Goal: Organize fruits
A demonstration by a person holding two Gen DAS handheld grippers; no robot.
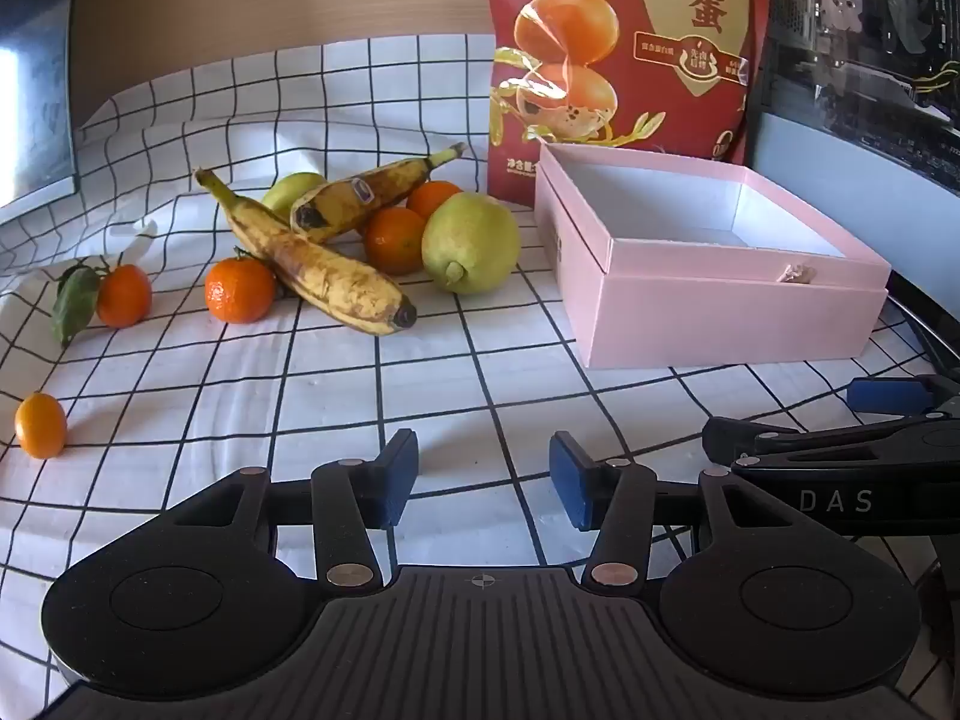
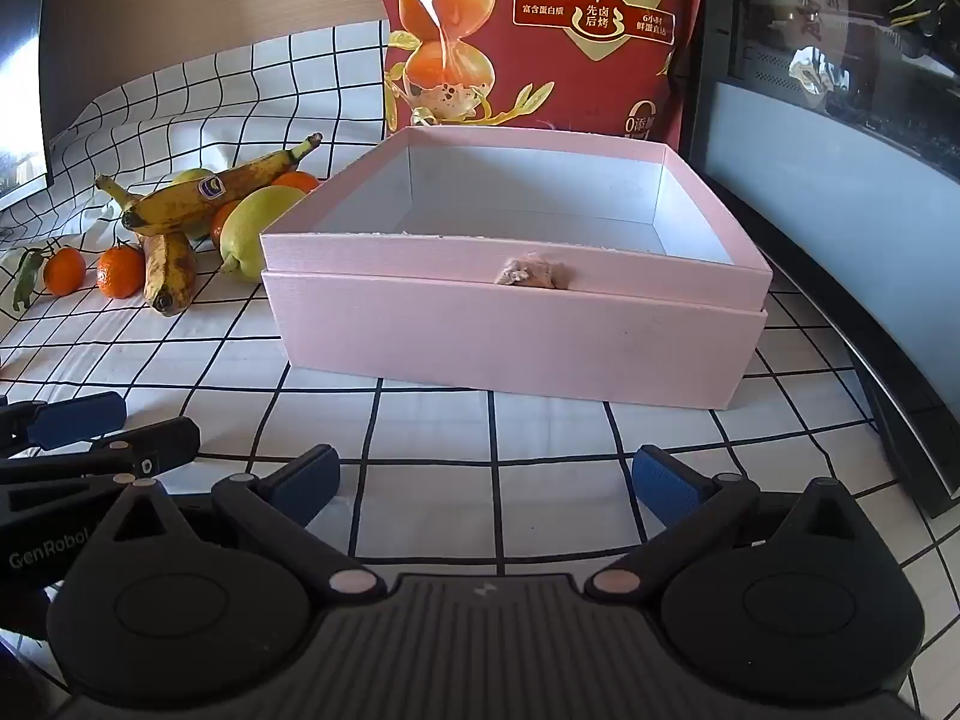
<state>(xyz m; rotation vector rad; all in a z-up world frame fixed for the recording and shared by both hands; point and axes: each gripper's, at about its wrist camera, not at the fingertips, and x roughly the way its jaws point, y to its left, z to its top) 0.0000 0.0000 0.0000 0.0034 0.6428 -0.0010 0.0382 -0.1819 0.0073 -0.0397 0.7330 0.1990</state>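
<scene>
A pile of fruit lies on the checked cloth: two spotted bananas (image 1: 318, 264), a green pear (image 1: 471, 243), a second green fruit behind, several tangerines (image 1: 240, 291) and a small kumquat (image 1: 41, 426) apart at the left. An empty pink box (image 1: 720, 276) stands to the right of the pile; it fills the right wrist view (image 2: 516, 336), with the pile (image 2: 174, 228) at its left. My left gripper (image 1: 483, 477) is open and empty, low over the cloth in front of the fruit. My right gripper (image 2: 486, 486) is open and empty in front of the box.
A tall red snack bag (image 1: 624, 60) stands behind the box. A dark computer case (image 2: 840, 150) lines the right side. A dark screen (image 1: 30, 90) stands at the far left. The right gripper's fingers (image 1: 888, 396) show at the left view's right edge.
</scene>
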